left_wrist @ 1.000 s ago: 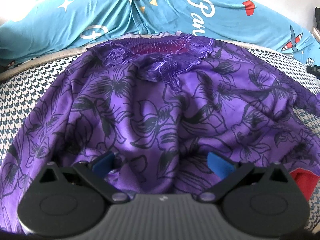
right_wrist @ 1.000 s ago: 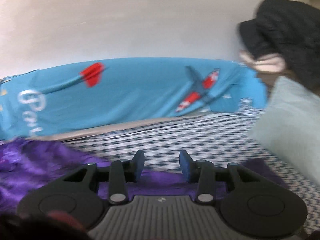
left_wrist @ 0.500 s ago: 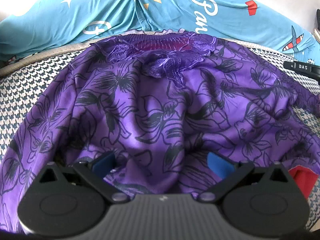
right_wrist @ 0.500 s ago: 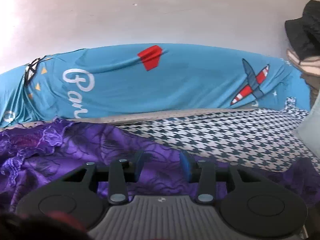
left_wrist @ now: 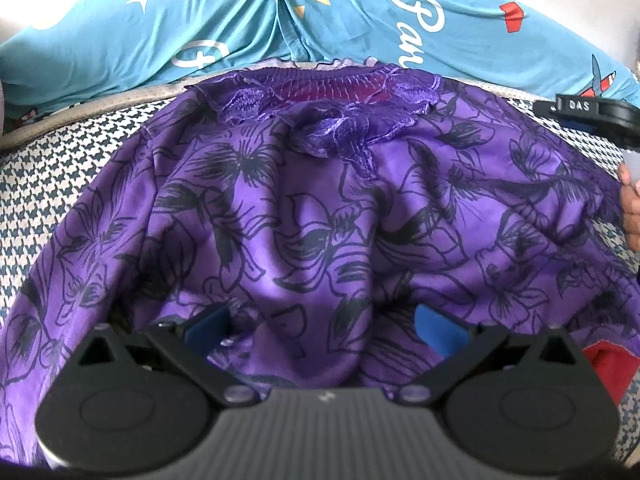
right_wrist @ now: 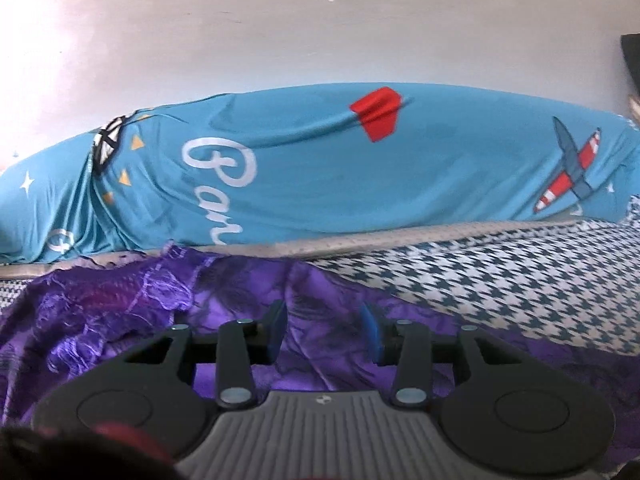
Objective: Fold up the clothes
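A white wall [right_wrist: 320, 28] fills the top of the right wrist view, and under it a long blue sheet [right_wrist: 320, 184] printed with white script, a red shape and a plane runs across both views. Below the sheet a houndstooth bed [right_wrist: 520, 276] shows at right in the right wrist view and at left and right edges in the left wrist view. The purple dress [left_wrist: 312, 216], printed with black flowers, lies spread and rumpled on the bed, filling the middle of the left wrist frame, its lace neckline [left_wrist: 340, 120] at upper centre. The left claw [left_wrist: 324, 326] sits at the bottom centre with its blue pads wide apart, a fold of dress bulging between them; I cannot tell if they touch it. The right claw [right_wrist: 324, 330] is partly open over the dress edge, a ridge of cloth in the gap, not clamped. At the right edge of the left view, a hand [left_wrist: 631, 216] shows below a black device [left_wrist: 588, 114].
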`<state>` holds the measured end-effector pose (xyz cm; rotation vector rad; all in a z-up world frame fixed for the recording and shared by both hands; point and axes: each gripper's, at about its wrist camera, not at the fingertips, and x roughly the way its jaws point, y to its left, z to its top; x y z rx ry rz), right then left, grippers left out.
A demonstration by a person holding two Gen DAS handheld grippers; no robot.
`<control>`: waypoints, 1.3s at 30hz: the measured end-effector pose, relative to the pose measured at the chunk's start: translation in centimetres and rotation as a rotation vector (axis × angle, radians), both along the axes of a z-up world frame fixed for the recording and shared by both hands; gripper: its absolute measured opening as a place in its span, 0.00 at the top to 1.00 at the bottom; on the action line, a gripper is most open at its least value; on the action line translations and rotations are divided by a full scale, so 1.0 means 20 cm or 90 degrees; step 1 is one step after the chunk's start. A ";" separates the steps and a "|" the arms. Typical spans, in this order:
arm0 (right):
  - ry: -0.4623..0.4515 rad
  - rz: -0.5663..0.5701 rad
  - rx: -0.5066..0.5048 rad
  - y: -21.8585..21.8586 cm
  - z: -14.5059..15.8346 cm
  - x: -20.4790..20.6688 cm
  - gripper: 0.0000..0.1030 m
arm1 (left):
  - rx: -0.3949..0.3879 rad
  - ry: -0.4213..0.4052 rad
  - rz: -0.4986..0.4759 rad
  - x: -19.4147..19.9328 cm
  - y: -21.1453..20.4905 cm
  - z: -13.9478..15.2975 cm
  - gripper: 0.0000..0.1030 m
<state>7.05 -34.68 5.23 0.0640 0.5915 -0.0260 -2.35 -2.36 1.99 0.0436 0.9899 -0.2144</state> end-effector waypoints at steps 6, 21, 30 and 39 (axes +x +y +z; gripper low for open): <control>-0.004 0.040 -0.004 0.07 -0.01 0.08 0.50 | 0.011 -0.009 0.002 0.01 0.00 0.00 0.07; -0.009 0.096 -0.048 0.22 -0.12 0.30 0.29 | -0.023 0.012 0.045 0.10 0.08 -0.01 0.00; -0.006 0.094 -0.023 0.23 -0.20 0.41 0.25 | -0.008 0.013 0.041 0.11 0.08 -0.04 0.00; 0.007 0.117 -0.079 0.30 -0.30 0.45 0.47 | 0.003 0.020 0.041 0.13 0.06 -0.07 0.00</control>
